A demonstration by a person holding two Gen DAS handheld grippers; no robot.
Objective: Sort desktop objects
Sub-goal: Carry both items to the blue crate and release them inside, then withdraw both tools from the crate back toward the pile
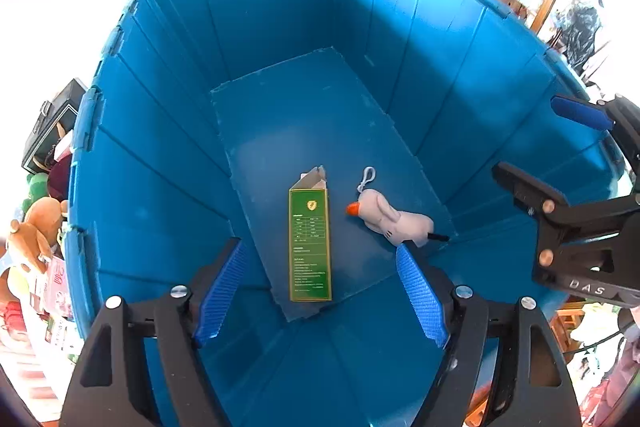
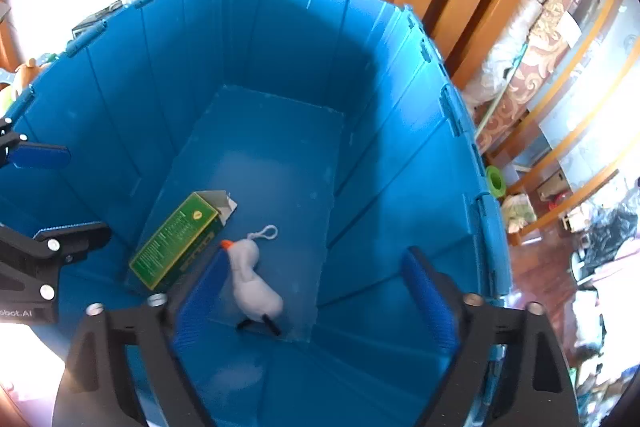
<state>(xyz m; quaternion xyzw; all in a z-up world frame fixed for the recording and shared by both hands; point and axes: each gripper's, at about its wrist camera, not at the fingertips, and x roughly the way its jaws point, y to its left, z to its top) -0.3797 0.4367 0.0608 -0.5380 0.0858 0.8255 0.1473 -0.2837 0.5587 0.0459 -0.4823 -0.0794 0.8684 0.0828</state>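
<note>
The left gripper (image 1: 320,287) is seen spread wide above the blue bin (image 1: 280,27), nothing caught between its two blue pads (image 1: 222,293); it is released, touching nothing. Directly ahead of it, on the bin floor, one green box (image 1: 310,243) is laid flat, its torn flap pointing to 12 o'clock. Just to the right, at about 2 o'clock from the box, one white plush duck (image 1: 394,221) is found lying on its side, orange beak toward the box, loop at 12 o'clock; box and duck are near each other but apart.

Further right, the right gripper (image 2: 316,291) is held equally wide, released, nothing gripped. From its own camera the duck (image 2: 252,283) is seen below, just beside the left pad (image 2: 200,303); whether it is touched cannot be told. The box (image 2: 176,243) lies at 10 o'clock from the duck.

Count: two grippers, one bin, one box, one duck. Outside the left wall, a brown plush (image 1: 38,231) is glimpsed.
</note>
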